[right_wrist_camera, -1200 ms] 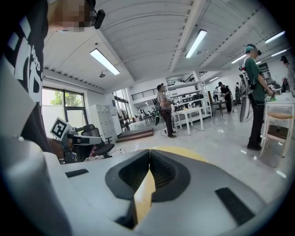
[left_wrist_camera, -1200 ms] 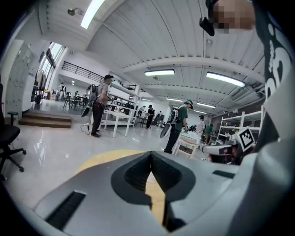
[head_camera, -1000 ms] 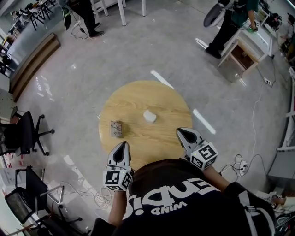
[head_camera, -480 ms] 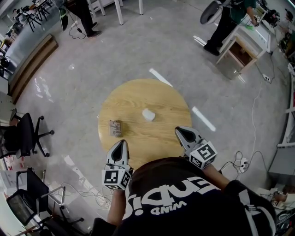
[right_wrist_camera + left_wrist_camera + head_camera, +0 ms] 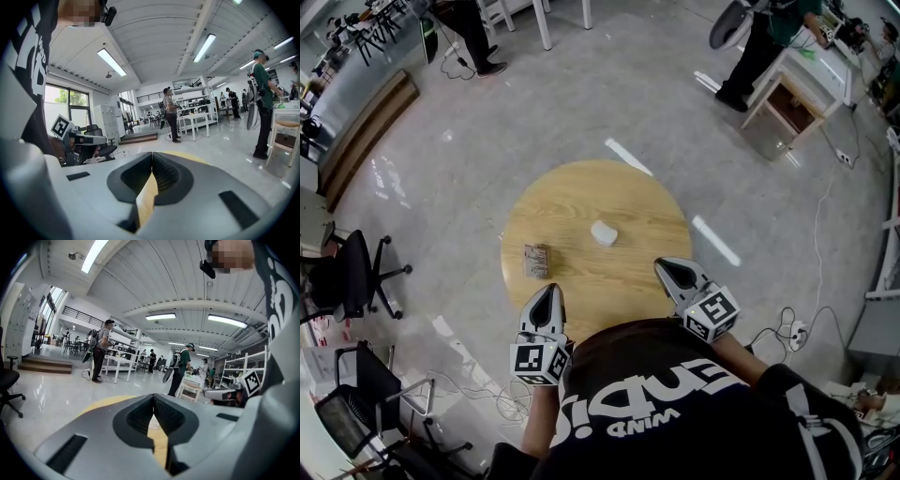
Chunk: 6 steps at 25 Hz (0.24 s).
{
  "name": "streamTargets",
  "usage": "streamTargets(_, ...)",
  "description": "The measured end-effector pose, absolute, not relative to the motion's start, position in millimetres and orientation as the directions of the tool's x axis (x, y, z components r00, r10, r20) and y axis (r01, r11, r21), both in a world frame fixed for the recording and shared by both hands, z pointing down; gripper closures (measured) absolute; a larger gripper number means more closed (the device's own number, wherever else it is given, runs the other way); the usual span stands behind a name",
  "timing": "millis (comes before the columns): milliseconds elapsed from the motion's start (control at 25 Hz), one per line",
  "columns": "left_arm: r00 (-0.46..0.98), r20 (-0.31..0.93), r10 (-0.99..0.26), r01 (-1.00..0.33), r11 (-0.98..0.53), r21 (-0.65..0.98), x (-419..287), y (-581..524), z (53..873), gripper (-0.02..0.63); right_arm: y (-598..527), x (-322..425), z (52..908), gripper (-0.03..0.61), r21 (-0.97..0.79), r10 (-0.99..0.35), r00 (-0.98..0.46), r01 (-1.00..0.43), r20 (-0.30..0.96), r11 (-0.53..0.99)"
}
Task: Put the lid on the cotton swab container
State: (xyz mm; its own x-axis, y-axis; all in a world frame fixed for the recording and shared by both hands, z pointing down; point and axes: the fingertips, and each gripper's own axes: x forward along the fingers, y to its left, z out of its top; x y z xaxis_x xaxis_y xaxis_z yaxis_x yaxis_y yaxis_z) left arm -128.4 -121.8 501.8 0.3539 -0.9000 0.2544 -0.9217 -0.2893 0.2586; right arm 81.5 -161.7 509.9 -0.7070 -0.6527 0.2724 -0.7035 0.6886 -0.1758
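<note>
On table point(image 5: 581, 202), lid point(image 5: 603, 233), swab container point(image 5: 536, 261), labels illegible

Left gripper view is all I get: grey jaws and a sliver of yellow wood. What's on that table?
Observer: The head view shows a round table with two small things on it: a white piece near the middle and a box toward the left edge.
Operator: Is either gripper holding one?
Observer: No. The left gripper and right gripper are at the table's near edge, well apart from both things.
Operator: Is the other gripper open?
Observer: No. The right gripper view shows its jaws together with nothing between them.
</note>
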Motion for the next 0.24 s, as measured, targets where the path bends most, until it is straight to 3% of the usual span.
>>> streamTargets(240,0.321,0.252,-0.913,-0.926,-0.247,0.287,-137.8,-123.7,503.8,0.603,-163.2,78.8,512.6,0.575,-0.170,-0.651,-0.709,-0.701,0.271,0.693)
